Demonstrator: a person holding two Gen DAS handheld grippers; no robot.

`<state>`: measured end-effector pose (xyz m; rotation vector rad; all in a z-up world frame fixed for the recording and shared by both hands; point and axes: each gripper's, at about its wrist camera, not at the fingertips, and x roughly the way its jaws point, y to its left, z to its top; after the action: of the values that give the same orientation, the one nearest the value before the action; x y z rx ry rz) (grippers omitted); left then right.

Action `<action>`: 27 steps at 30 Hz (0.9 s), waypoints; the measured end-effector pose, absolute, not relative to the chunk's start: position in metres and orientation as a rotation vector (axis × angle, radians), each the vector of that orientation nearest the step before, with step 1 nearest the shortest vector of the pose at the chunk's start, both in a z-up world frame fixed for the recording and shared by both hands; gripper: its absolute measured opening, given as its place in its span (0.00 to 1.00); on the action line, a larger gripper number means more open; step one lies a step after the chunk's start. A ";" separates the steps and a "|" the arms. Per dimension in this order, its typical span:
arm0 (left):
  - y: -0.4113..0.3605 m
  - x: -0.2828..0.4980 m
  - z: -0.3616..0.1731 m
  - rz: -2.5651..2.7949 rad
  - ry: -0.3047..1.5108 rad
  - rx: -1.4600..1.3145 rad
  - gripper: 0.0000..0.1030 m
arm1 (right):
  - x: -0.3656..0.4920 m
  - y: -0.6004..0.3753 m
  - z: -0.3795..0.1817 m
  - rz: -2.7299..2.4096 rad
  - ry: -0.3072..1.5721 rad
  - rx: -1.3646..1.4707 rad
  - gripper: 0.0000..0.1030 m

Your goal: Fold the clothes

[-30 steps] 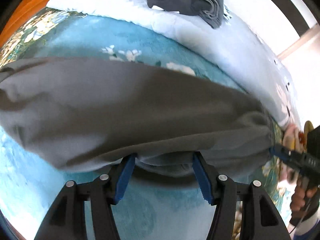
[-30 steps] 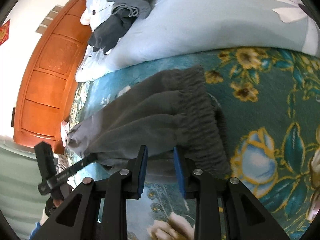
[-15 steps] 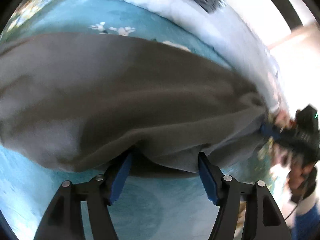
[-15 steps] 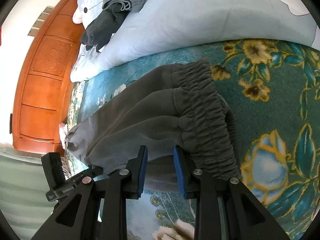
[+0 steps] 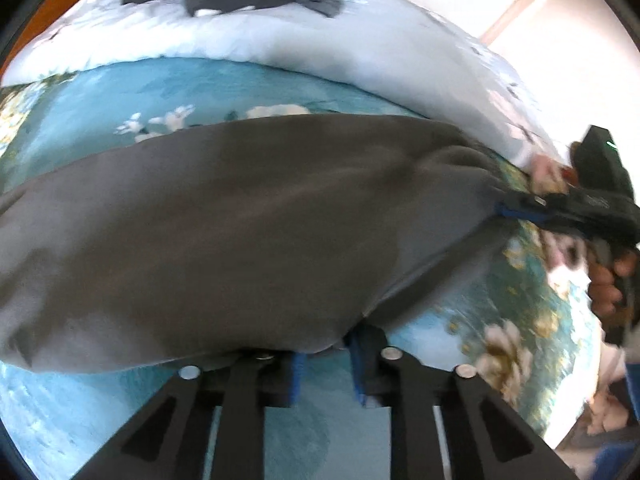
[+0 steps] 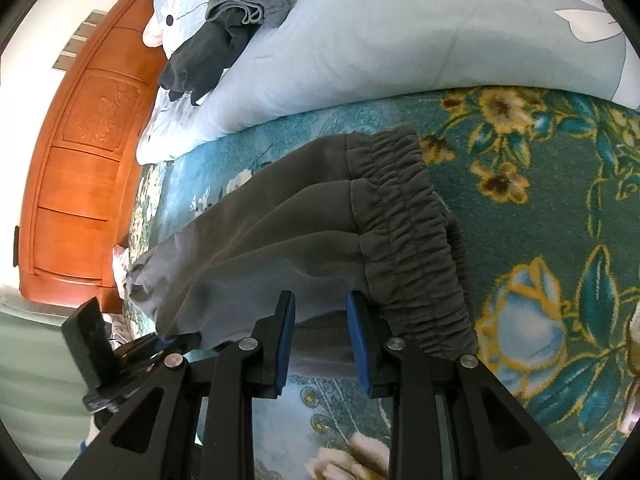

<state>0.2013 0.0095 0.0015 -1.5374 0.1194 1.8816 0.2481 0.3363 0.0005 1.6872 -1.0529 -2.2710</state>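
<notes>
Grey trousers (image 5: 240, 220) lie stretched across a teal floral blanket (image 5: 120, 100). In the right wrist view the trousers (image 6: 300, 232) show their gathered elastic waistband (image 6: 408, 220). My left gripper (image 5: 326, 344) is closing, and the near edge of the leg end is pinched between its blue pads. The right wrist view shows the same left gripper (image 6: 172, 344) biting that leg end at lower left. My right gripper (image 6: 320, 308) is shut on the cloth just beside the waistband. In the left wrist view that right gripper (image 5: 502, 210) pulls the cloth taut at the right.
A pale blue quilt (image 6: 400, 40) is heaped along the far side of the bed, with a pile of dark clothes (image 6: 216, 48) on it. An orange wooden headboard (image 6: 80, 140) stands at the left. A person's hand (image 5: 608, 284) holds the right gripper.
The left jaws, wide apart around the trouser edge before, have drawn close together on it. The left view has rolled and shifted. The right gripper has kept its hold and place.
</notes>
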 end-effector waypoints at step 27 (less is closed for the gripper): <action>-0.061 0.204 0.038 1.884 -0.222 -1.685 0.51 | 0.277 0.346 0.021 -2.341 -1.001 1.638 0.27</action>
<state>0.2043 -0.0615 0.0379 -1.6851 -0.2218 1.8837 0.2769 0.3457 0.0205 1.6378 -1.0012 -2.3413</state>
